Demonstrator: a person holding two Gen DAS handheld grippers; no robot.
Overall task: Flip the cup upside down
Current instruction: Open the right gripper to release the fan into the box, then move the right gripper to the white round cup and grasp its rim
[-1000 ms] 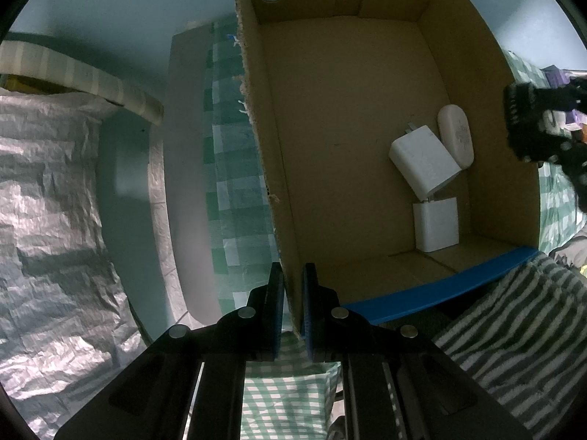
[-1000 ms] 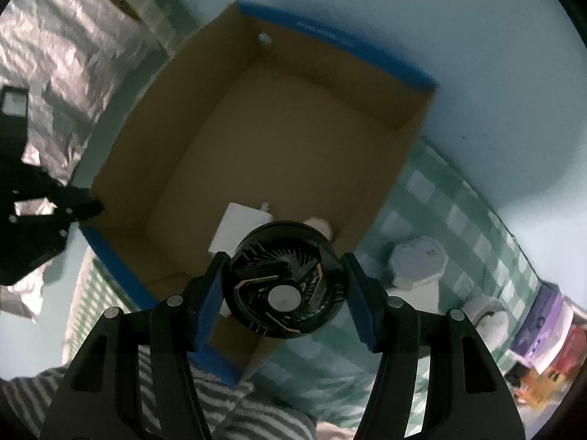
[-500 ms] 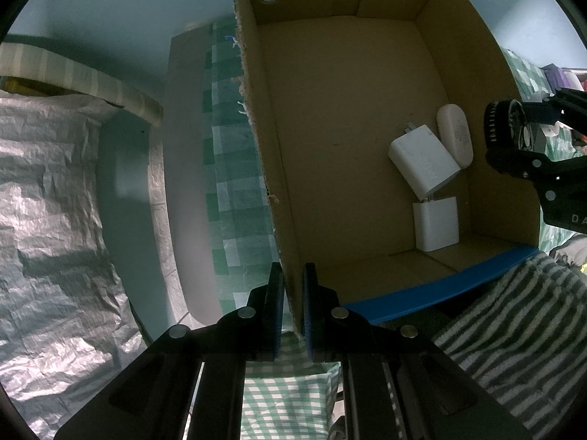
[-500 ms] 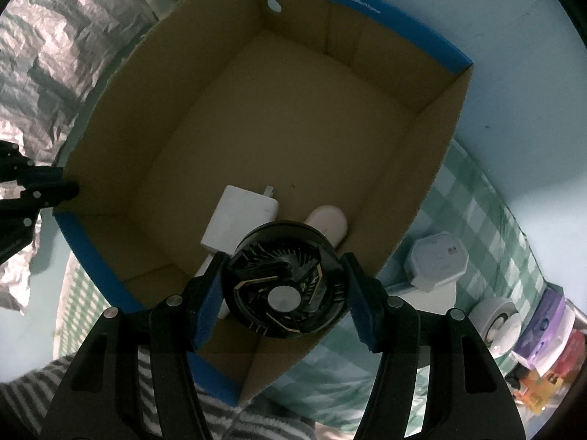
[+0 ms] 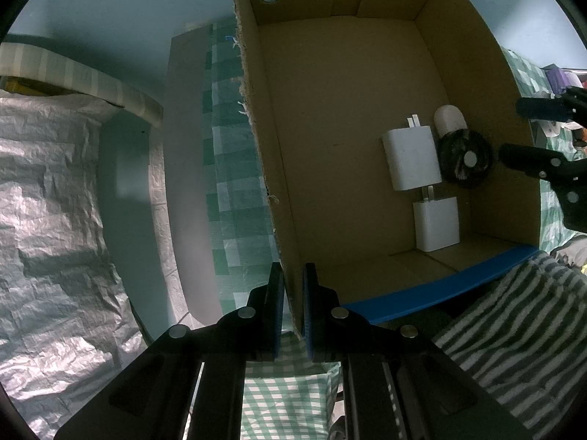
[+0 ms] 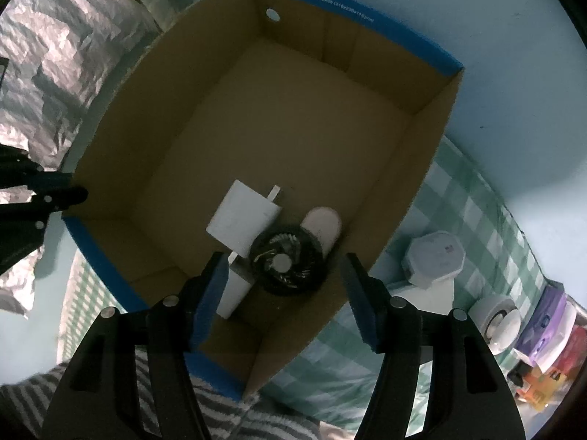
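Cardboard box: floor toward its far wall bare, open from above. Its near right corner is crowded: black fan, two white chargers, white oval case. Left gripper clamps the box's near-left wall, blocking that edge.

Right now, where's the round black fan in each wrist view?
Left wrist: black fan at far right, on the box floor beside the large white charger.
Right wrist: lower centre, below the opening right gripper, nothing between its jaws.
Shared landmark: that charger.
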